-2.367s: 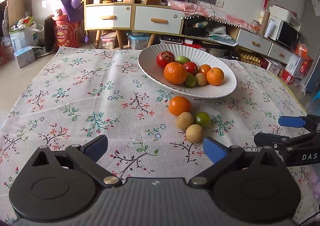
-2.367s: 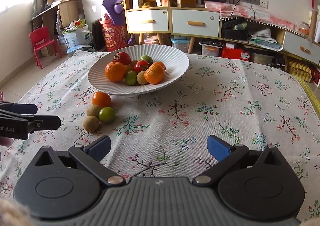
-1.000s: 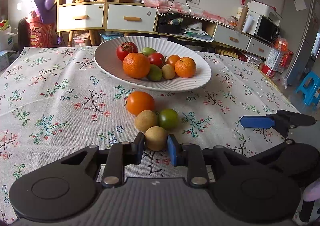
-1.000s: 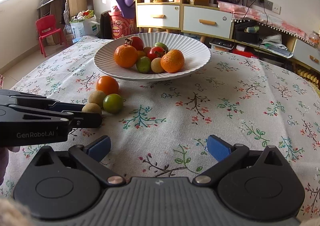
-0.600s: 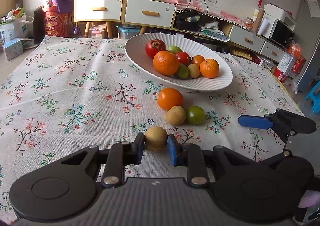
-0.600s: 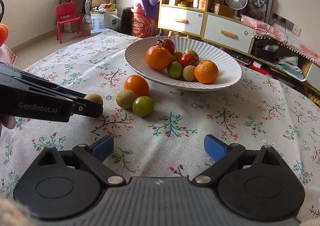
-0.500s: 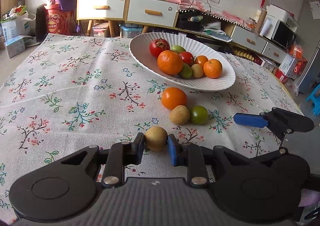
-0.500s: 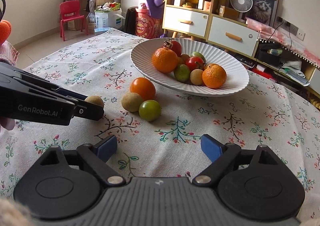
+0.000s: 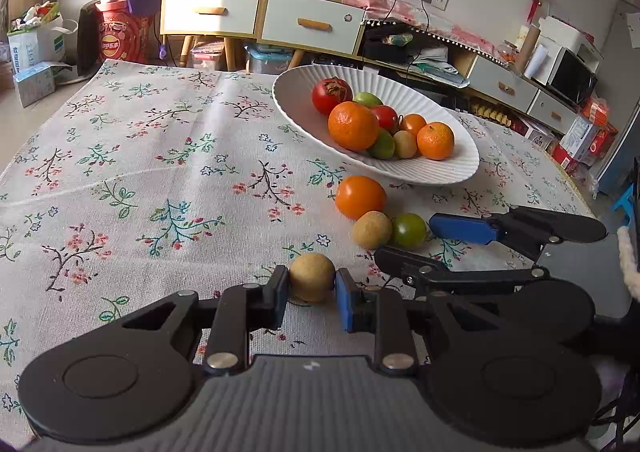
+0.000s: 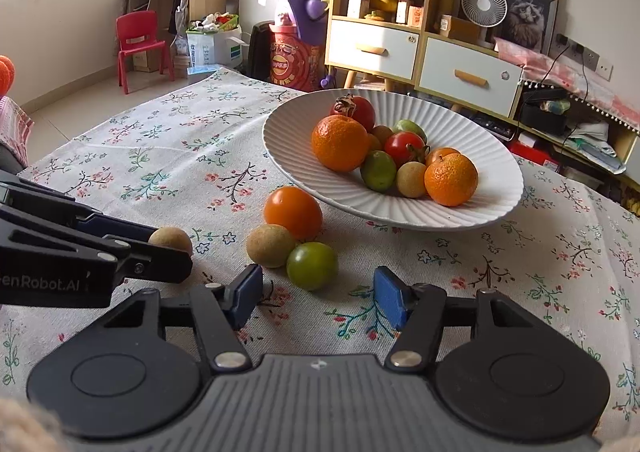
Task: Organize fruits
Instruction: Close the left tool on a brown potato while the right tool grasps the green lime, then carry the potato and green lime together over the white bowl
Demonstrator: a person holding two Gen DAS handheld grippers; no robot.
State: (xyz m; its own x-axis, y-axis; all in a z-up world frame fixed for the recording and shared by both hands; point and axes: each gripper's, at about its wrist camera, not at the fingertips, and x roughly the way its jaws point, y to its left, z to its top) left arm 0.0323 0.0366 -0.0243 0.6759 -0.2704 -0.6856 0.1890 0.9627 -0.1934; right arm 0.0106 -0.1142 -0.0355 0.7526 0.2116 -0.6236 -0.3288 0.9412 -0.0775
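My left gripper [image 9: 311, 288] is shut on a tan round fruit [image 9: 312, 282], held just above the cloth; the right wrist view shows that fruit [image 10: 170, 240] at its tips on the left. My right gripper [image 10: 318, 296] has its jaws closing. A green tomato [image 10: 312, 264] lies just ahead of the gap, and the pads [image 10: 249, 290] are clear of it. Beside it lie a second tan fruit [image 10: 270, 244] and an orange fruit [image 10: 293, 211]. The white ribbed bowl [image 10: 400, 213] behind holds oranges, red tomatoes and green fruit.
A floral cloth [image 9: 160, 171] covers the table, with its right edge [image 9: 576, 191] close to the bowl. Beyond the table stand a drawer cabinet [image 10: 400, 47], a red chair [image 10: 138, 43] and floor clutter.
The right gripper's jaws have narrowed and it has come closer to the green tomato. The left gripper has drawn the tan fruit a little away from the loose group.
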